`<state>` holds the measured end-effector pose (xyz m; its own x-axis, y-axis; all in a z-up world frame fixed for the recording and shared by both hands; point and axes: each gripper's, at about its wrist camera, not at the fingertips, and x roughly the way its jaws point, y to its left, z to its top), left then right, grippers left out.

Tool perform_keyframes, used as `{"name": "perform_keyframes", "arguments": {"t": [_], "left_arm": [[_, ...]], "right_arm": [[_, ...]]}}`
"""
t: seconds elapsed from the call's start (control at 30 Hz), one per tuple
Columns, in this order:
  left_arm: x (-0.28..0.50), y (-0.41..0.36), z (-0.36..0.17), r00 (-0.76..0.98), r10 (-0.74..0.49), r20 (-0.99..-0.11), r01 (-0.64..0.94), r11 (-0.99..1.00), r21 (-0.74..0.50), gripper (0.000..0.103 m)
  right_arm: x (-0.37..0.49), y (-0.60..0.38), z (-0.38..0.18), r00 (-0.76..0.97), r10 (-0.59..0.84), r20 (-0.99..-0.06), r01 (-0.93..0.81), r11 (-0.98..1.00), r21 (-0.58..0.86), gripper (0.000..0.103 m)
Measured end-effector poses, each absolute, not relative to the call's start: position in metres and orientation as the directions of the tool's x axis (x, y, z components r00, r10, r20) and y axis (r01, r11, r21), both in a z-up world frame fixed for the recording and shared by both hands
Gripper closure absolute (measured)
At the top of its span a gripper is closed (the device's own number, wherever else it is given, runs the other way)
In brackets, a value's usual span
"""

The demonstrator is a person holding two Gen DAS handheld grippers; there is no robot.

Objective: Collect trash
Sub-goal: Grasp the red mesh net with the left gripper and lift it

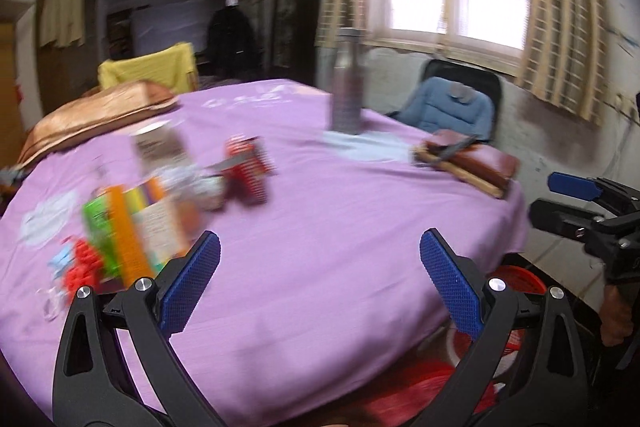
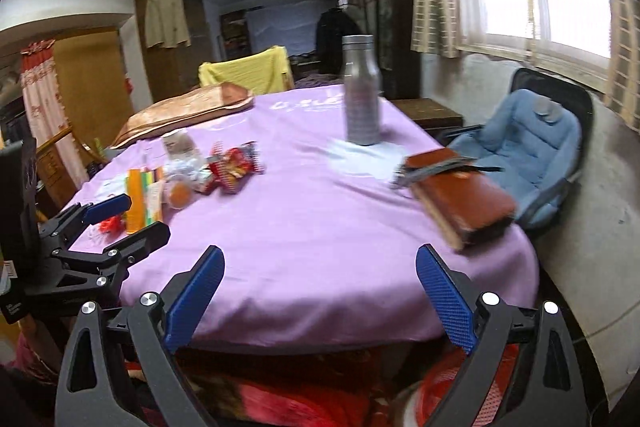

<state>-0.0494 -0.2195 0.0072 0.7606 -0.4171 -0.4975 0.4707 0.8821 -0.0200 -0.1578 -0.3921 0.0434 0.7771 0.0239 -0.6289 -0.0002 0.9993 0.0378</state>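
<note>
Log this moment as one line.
left hand-held gripper: open, empty | right hand-held gripper: open, empty | wrappers: on purple sheet | red basket: below

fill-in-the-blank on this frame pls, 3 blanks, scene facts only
1. The silver bottle stands upright on the ____ tablecloth.
2. The brown book lies near the table edge beside the ____ padded chair.
3. The right gripper and left gripper both have their fingers ____, with nothing between them.

Missing words: purple; blue; open
</note>
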Motion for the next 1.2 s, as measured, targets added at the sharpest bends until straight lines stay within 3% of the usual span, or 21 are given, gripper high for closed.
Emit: {"name": "perform_keyframes", "arguments": {"t": [0.3,0.57,0.93,1.0,1.2], "left_arm": [[-0.019,-0.068,-0.012,0.795,-0.165,-0.584,0.144,0.986,-0.082,0.007],[-0.008,-0.024,-0.027,0.759,-0.073,-0.646,0.056,0.997,-0.047,0.007],[0.024,-0.074,-0.026,0.73,-0.172,-0.662,0.216,0.976,-0.016,0.008],[0.025,-0.075,-0.025,0.721,-0.223,-0.656,0.246,0.967,-0.058,0.021],[0.022,-0.072,-0.017,0.724,-0.3,-0.621,0.316,0.945,-0.087,0.029]], "right_arm": [[-0.117,-0.336,0.032,0.749,0.139,-0.648,-0.125,0.99,0.067,0.008],[-0.09,-0.313,0.014,0.704,0.192,-0.684,-0.169,0.98,0.101,0.008],[-0.079,-0.321,0.006,0.694,0.186,-0.696,-0.143,0.982,0.12,0.008],[-0.08,-0.322,0.006,0.696,0.181,-0.695,-0.141,0.983,0.115,0.008],[-0.081,-0.328,0.003,0.694,0.186,-0.696,-0.133,0.983,0.13,0.008]]}}
